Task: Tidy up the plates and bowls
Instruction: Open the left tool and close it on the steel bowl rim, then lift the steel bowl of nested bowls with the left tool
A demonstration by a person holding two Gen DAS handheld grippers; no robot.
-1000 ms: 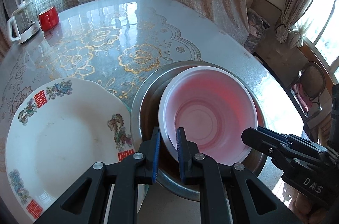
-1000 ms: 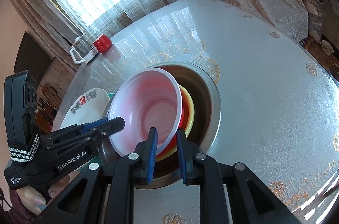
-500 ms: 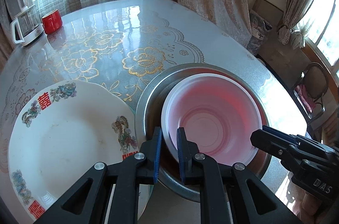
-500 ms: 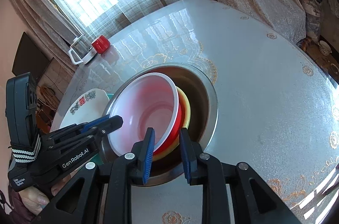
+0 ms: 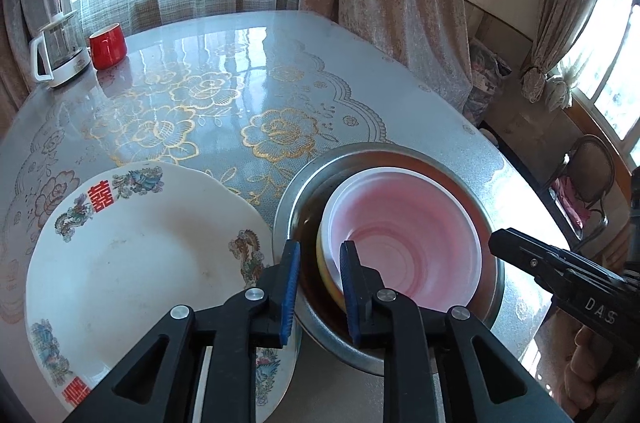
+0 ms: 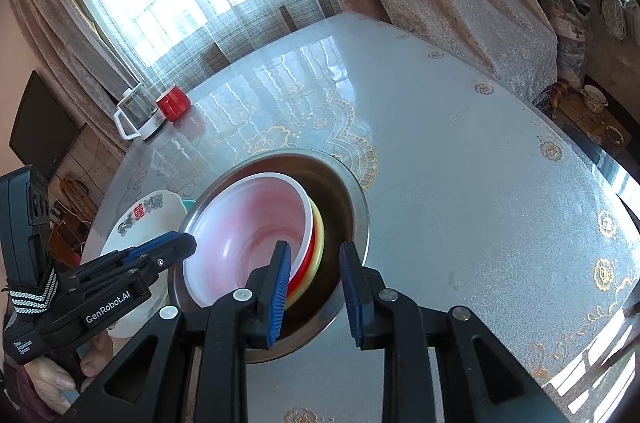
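A white plastic bowl with a pink inside (image 5: 404, 247) (image 6: 248, 235) rests nested on a red bowl (image 6: 306, 269) and a yellow bowl (image 6: 318, 251) inside a large steel basin (image 5: 492, 287) (image 6: 356, 207). A white plate with dragon prints and red characters (image 5: 132, 259) (image 6: 140, 219) lies left of the basin. My left gripper (image 5: 319, 287) is open and empty at the basin's near left rim. My right gripper (image 6: 314, 293) is open and empty at the basin's near right rim. Each gripper also shows in the other's view, the right (image 5: 560, 275), the left (image 6: 120, 275).
A glass pitcher with a white handle (image 5: 60, 51) (image 6: 138, 115) and a red mug (image 5: 107, 45) (image 6: 172, 103) stand at the table's far left edge. Curtains and windows lie behind. A chair (image 5: 584, 179) stands right of the table.
Both grippers have opened and let go of the white bowl's rim. The bowl has settled lower onto the red and yellow bowls in the basin. Both grippers drew back slightly.
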